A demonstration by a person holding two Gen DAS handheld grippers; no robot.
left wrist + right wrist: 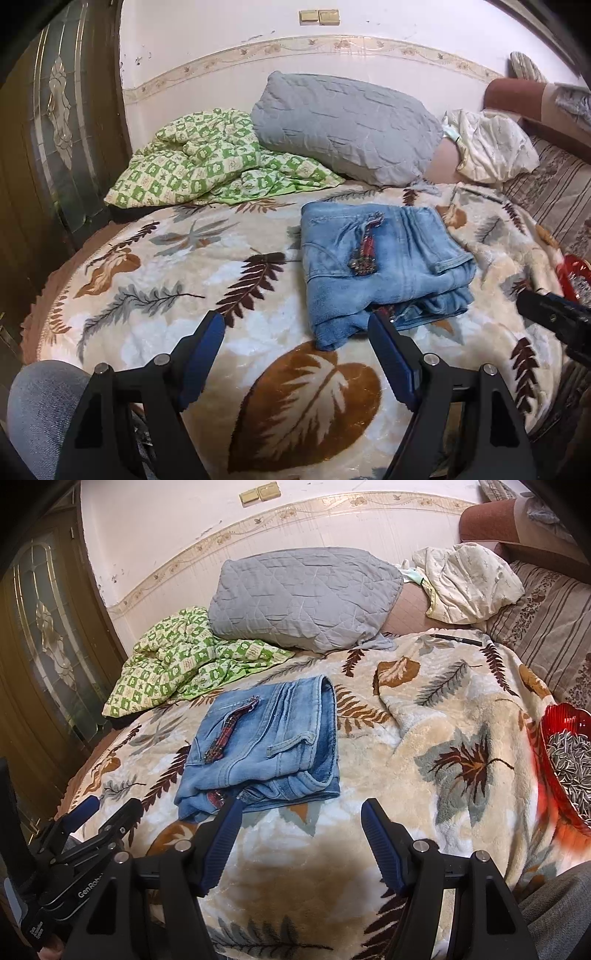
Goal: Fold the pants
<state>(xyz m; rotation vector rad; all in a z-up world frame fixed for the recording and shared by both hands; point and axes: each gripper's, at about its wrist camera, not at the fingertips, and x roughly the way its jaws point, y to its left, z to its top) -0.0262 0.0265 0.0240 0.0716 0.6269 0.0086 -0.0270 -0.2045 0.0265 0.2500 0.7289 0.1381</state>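
Because the pants point(384, 266) already lay in a compact blue bundle on the leaf-print blanket point(155, 280), neither tool had anything to hold. The left gripper point(295, 332) hovered with its jaws spread and nothing between them, one blue pad just short of the bundle's near edge. The right gripper point(301, 821) hung the same way, jaws apart over bare blanket, the denim just ahead and to its left. That looked like a finished fold to me: layers stacked, a red beaded trim point(231, 731) lying across the top, waistband turned in.

The bundle sat mid-bed, clear of the grey pillow point(347, 125) and the green checked cloth point(207, 162) behind it, and well apart from the red bowl of seeds point(569, 760) at the right edge.
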